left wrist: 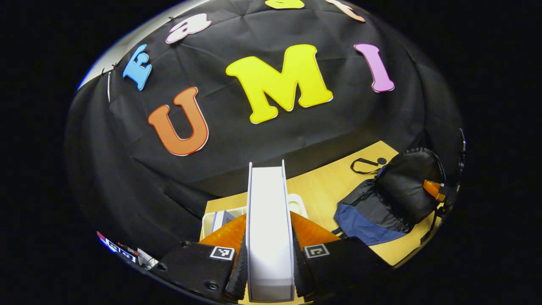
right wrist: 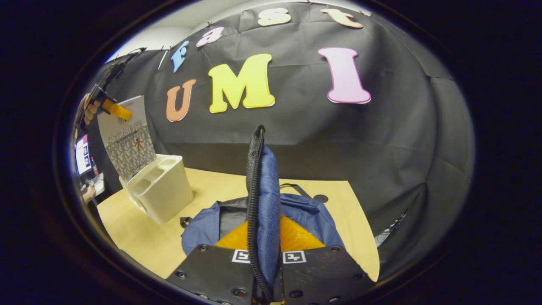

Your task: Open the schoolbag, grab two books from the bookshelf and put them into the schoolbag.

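My left gripper point(left wrist: 269, 275) is shut on a book point(left wrist: 269, 220), held upright with its white page edges facing the camera, above the white bookshelf point(left wrist: 298, 202). A second book point(left wrist: 222, 220) stands in that bookshelf. The blue and black schoolbag point(left wrist: 381, 203) lies to the right on the wooden table point(left wrist: 326, 186). In the right gripper view, my right gripper point(right wrist: 264, 288) is shut on the schoolbag's flap point(right wrist: 262, 199) and holds it up by its zipper edge, above the open schoolbag point(right wrist: 315, 216). The left gripper point(right wrist: 112, 109) lifts the book point(right wrist: 127, 142) over the bookshelf point(right wrist: 163, 192).
A black strap loop point(left wrist: 364, 166) lies on the table behind the bag. The table's front edge point(right wrist: 139, 254) runs close below the bag. A lit screen point(right wrist: 82, 154) and a hand point(right wrist: 89, 111) are at the far left. The black cloth wall stands behind the table.
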Tool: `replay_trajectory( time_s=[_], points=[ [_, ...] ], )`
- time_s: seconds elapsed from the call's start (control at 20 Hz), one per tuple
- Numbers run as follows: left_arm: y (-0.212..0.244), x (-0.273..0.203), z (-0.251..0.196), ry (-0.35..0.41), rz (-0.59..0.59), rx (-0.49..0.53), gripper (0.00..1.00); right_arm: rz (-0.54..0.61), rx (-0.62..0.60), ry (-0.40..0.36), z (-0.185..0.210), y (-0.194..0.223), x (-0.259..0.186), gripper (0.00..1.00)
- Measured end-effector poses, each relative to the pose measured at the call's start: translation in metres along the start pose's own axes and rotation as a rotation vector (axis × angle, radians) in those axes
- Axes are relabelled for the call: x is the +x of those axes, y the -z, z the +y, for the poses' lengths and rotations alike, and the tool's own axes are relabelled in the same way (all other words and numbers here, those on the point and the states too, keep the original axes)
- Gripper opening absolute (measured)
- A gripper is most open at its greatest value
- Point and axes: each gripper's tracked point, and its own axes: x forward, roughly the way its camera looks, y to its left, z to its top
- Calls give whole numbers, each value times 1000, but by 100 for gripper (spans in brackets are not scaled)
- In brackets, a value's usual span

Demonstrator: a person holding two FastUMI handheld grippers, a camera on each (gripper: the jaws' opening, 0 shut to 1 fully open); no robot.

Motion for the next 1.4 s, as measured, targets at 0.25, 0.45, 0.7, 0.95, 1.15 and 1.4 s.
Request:
replay_trajectory(
  time_s=[0.25, 0.45, 0.7, 0.95, 1.15, 1.4],
  points=[
    [-27, -11, -75, 130, -50, 36, 45, 15, 15, 0, -1, 2, 1, 5],
    [-34, -2, -134, 257, -48, 35, 45, 29, 41, 1, -2, 3, 2, 5],
    [-28, 17, -197, 419, -16, -80, 46, 67, 67, 18, -1, 0, 7, 5],
    [-10, 31, -239, 607, 68, -307, 46, 66, 16, 23, 8, -19, 7, 5],
    [9, 57, -246, 655, 107, -483, 46, 65, 9, 23, 10, -31, 11, 5],
    [42, 105, -256, 725, 166, -742, 51, 26, -19, 18, 26, -55, 11, 5]
  ],
)
